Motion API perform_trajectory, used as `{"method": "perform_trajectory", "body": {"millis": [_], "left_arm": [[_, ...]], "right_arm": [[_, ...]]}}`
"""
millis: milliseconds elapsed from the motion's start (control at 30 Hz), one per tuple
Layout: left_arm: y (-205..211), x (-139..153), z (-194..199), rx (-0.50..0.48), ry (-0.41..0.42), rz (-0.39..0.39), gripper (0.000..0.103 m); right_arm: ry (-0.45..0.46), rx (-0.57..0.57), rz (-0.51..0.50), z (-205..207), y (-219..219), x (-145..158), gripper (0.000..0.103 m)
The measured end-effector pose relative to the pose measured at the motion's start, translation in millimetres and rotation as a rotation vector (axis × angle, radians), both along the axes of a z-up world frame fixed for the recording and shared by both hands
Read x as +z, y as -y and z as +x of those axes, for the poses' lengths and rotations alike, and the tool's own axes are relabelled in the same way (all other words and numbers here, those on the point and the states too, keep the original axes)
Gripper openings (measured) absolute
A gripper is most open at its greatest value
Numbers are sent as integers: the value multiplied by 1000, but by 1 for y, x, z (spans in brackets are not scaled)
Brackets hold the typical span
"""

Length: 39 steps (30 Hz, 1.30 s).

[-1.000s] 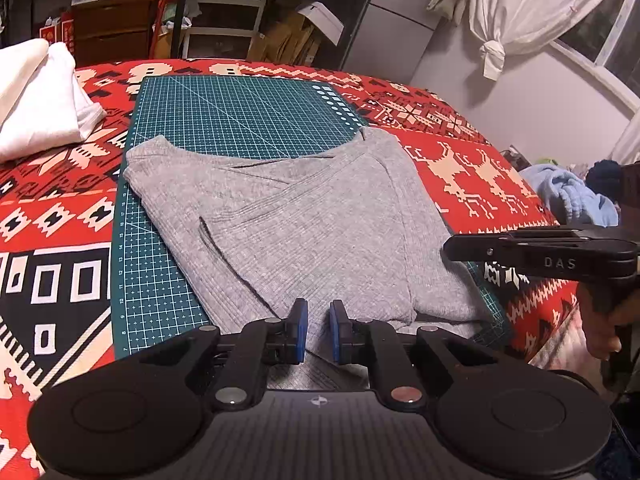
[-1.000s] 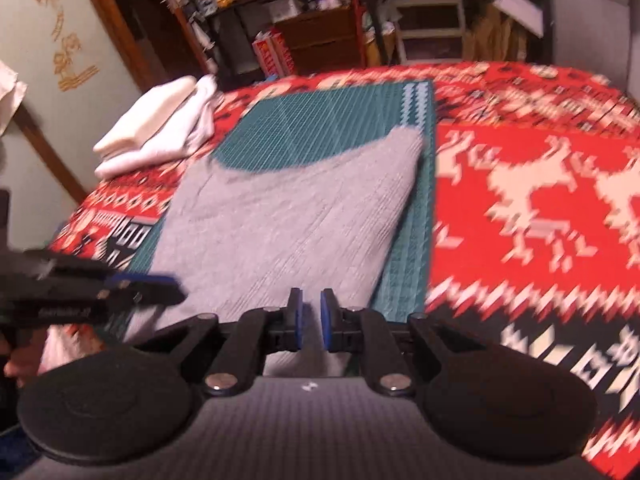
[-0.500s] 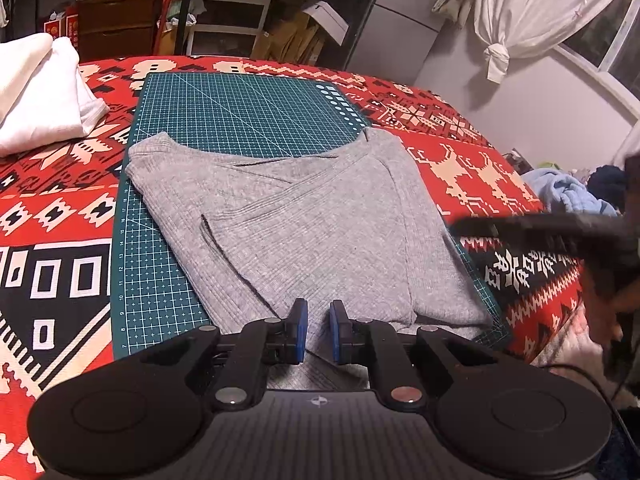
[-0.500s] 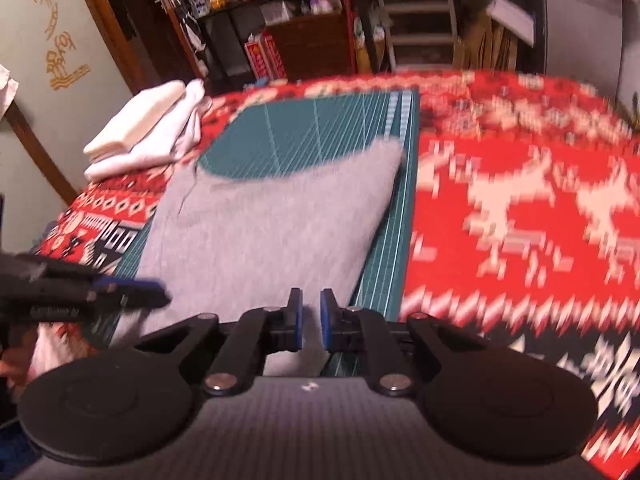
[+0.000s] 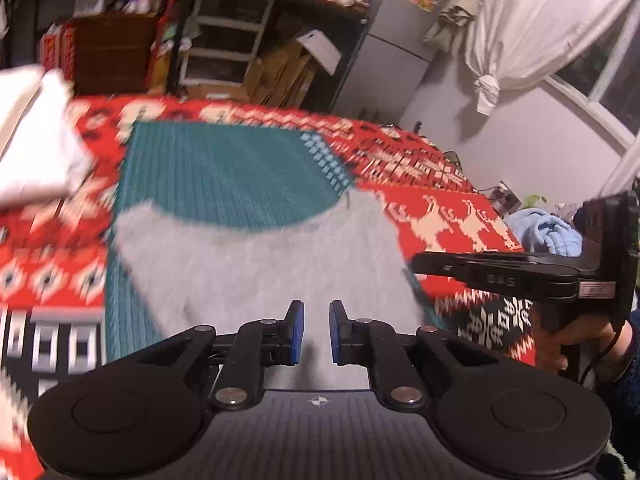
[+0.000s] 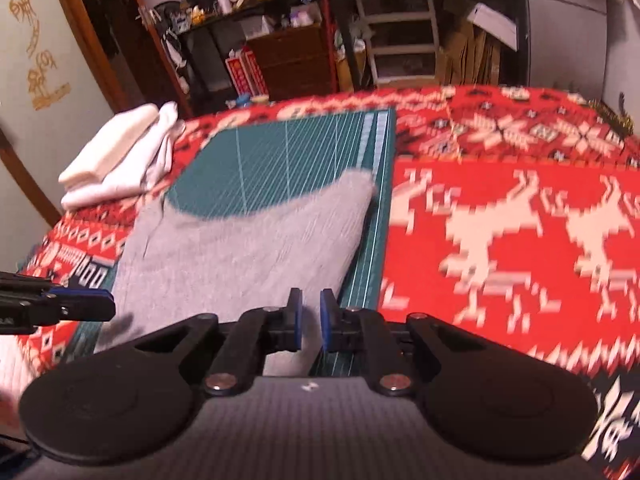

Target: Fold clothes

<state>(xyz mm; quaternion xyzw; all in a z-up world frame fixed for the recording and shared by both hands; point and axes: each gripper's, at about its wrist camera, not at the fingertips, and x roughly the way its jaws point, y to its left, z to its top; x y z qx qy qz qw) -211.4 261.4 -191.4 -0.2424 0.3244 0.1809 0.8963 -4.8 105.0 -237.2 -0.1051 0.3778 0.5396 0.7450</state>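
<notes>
A grey ribbed sweater (image 5: 260,264) lies on a green cutting mat (image 5: 224,168), its near edge drawn up toward both cameras. My left gripper (image 5: 316,332) is shut on the near hem, with grey cloth running between its blue pads. In the right wrist view the same sweater (image 6: 248,248) reaches my right gripper (image 6: 310,318), which is shut on the hem near the mat's (image 6: 280,152) right border. The right gripper (image 5: 418,262) also shows from the side in the left wrist view, held by a hand (image 5: 576,340). The left gripper's blue tip (image 6: 106,306) juts in at the left.
A red patterned blanket (image 6: 500,220) covers the bed under the mat. Folded white clothes (image 6: 116,156) sit at the far left corner. A light blue cloth (image 5: 548,232) lies beyond the bed's right edge. Shelves, drawers and cardboard stand behind the bed.
Both grippers have shifted and the left one has risen, still holding the hem. The sweater's near part is drawn up toward them, and its far edge now looks curved. The views are blurred.
</notes>
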Motion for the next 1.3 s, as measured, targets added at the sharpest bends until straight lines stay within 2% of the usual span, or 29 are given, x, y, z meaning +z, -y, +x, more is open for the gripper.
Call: {"method": "perform_trajectory", "body": {"millis": [167,267,367,500,567,700,833,967,1067,1167,1300], "left_arm": [[-8,-10,54,-1,13,-55,12],[-7,-18,81,9,-2,-68,12],[-6,-24,101,4,-2,-77,12],[-8,-33,121,10,-46,-44,12],[-9,-39,128,22,-71,-29,12],[-9,-41,128,34,-96,-6,12],[-13,-32,127,63,-47,15,11],[-27,-43,138,77,-114,11,10],[-34,-47,132,94,-94,-18,10],[-39,-45,125,108,-71,-52,10],[-49,-36,102,133,0,-142,10]], "right_arm": [[7,4,45,14,-25,-5,10],[45,13,-8,12,-35,-22,8],[12,4,-10,17,-33,-17,10],[45,-36,37,30,-33,-5,10],[13,-48,28,42,-39,-11,10],[-14,-15,-2,52,-46,-27,11],[4,-9,1,57,-49,-16,11],[10,8,-3,60,-64,-14,11],[23,4,-45,63,-79,-23,11],[11,-3,-33,67,-81,-25,11],[-5,1,2,68,-76,-16,11]]}}
